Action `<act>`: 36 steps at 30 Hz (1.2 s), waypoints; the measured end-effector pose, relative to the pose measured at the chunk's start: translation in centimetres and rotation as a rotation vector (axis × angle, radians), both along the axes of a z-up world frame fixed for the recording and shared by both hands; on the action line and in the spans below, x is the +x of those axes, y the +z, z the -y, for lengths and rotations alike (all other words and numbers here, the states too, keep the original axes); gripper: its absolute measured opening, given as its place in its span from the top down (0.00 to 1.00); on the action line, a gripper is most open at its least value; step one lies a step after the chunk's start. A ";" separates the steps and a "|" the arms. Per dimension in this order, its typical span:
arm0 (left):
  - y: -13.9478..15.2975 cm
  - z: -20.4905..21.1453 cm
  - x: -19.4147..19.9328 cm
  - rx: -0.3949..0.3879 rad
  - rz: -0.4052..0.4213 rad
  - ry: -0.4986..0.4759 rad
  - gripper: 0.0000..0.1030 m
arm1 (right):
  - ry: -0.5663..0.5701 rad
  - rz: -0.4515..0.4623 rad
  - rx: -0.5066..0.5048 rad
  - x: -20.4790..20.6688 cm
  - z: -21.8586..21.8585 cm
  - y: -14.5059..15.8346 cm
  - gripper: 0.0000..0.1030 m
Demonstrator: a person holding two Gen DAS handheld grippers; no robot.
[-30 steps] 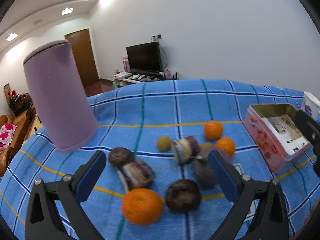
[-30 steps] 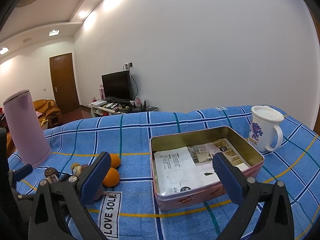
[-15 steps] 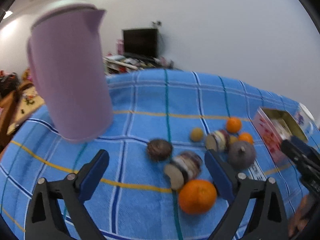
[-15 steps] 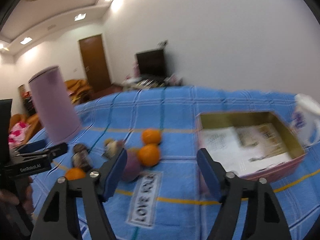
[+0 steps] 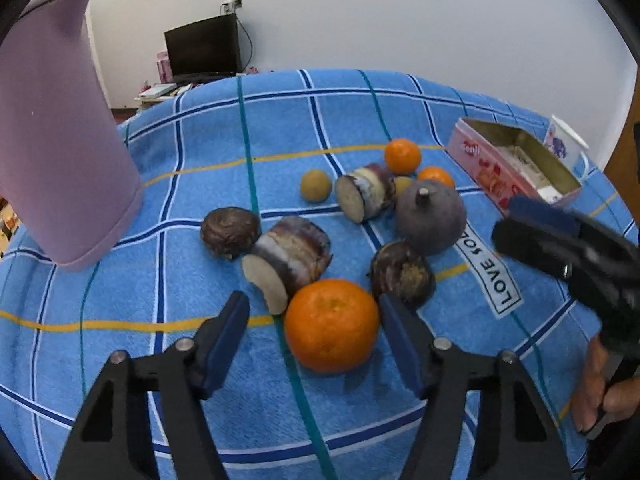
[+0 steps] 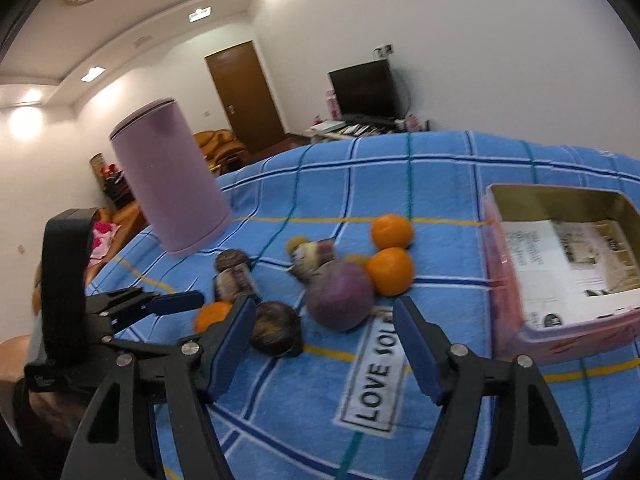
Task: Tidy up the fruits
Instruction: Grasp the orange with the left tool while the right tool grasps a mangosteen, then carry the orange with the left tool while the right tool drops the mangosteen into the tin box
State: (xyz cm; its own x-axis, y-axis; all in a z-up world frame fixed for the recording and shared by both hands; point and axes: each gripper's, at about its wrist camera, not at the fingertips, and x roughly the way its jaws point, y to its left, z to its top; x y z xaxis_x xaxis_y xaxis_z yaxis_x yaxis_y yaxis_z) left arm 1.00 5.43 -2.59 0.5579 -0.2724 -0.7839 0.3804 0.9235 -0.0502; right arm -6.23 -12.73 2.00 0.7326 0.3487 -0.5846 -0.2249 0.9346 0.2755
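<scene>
Left wrist view: left tongs are closing, about half spread, flanking the nearest orange on the blue checked tabletop; the right finger is lying just beside the fruit, the other apart, pads not pressing. Right tongs are entering at right.

Right wrist view: right tongs are standing about half spread, gripping nothing, a purple fruit and a dark fruit lying beyond the tips; the open tin is sitting at right
</scene>
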 end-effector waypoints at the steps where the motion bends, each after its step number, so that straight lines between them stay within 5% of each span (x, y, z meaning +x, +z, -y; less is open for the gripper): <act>1: 0.1 -0.3 0.0 -0.006 -0.004 0.001 0.38 | 0.013 -0.009 0.007 0.1 -0.2 -0.1 0.29; 5: -0.3 -0.8 0.1 -0.005 -0.008 -0.005 0.52 | 0.063 -0.054 0.030 0.5 -1.2 -0.7 0.29; 11: 0.1 -1.9 0.4 -0.013 0.008 -0.001 0.53 | 0.078 -0.098 0.015 0.9 -1.8 -1.3 0.29; 22: 3.1 -7.4 0.4 -0.193 0.137 0.130 0.53 | 0.166 -0.158 -0.124 3.0 -6.3 -2.4 0.30; 28: 3.0 -8.6 0.6 -0.237 0.150 0.203 0.53 | 0.169 -0.171 -0.245 3.6 -8.1 -3.3 0.54; 36: 2.4 -7.8 0.9 -0.242 0.174 0.222 0.53 | 0.186 -0.125 -0.177 2.4 -6.5 -2.4 0.55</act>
State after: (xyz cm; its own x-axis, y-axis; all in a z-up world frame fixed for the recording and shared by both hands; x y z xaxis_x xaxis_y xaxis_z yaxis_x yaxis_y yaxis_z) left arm 1.86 13.20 -0.21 0.7433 -0.2953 -0.6002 0.1937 0.9538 -0.2295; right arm -3.84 -6.27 -0.44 0.5837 0.3550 -0.7303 -0.3719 0.9164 0.1482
